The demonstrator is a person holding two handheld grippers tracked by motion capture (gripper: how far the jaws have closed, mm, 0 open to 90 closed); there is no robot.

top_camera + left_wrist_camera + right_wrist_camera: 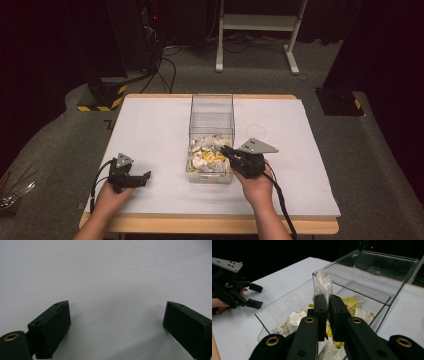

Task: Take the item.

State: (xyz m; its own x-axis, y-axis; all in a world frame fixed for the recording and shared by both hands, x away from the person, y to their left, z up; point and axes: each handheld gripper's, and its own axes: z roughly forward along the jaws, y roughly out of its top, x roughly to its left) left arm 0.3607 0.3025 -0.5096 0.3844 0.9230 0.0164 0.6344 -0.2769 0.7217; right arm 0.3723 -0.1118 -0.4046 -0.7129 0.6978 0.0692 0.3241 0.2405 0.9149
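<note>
Right tongs (328,298): closed on a thin white packet (323,283), which is pinched between the two black jaws and seen standing up above them; held over the near end of the box (212,107).
Left tongs (116,322): open, jaws well apart with nothing between them; rested low on the surface (150,130), left of the box and apart from it.
Packet: crinkled, pale, translucent wrapping, narrow and upright; any print on it cannot be read.
Box: clear hard plastic, rectangular, straight-walled and open-topped, with sharp edges; set lengthwise at the middle of the surface, the far half seen bare.
Box contents (207,156): a loose heap of small crumpled packets, mostly white with some yellow, piled at the near end; a trace of red print is seen on a yellow one, but no words can be made out.
Label on box: a pale strip is seen low on the near wall from the high view; too small to be read.
Surface: flat, matt white sheet, smooth, with a wooden edge showing at the near side.
Tongs material: matt black blocky jaws, brass-ringed holes in the arms, a grey three-cornered plate on top.
</note>
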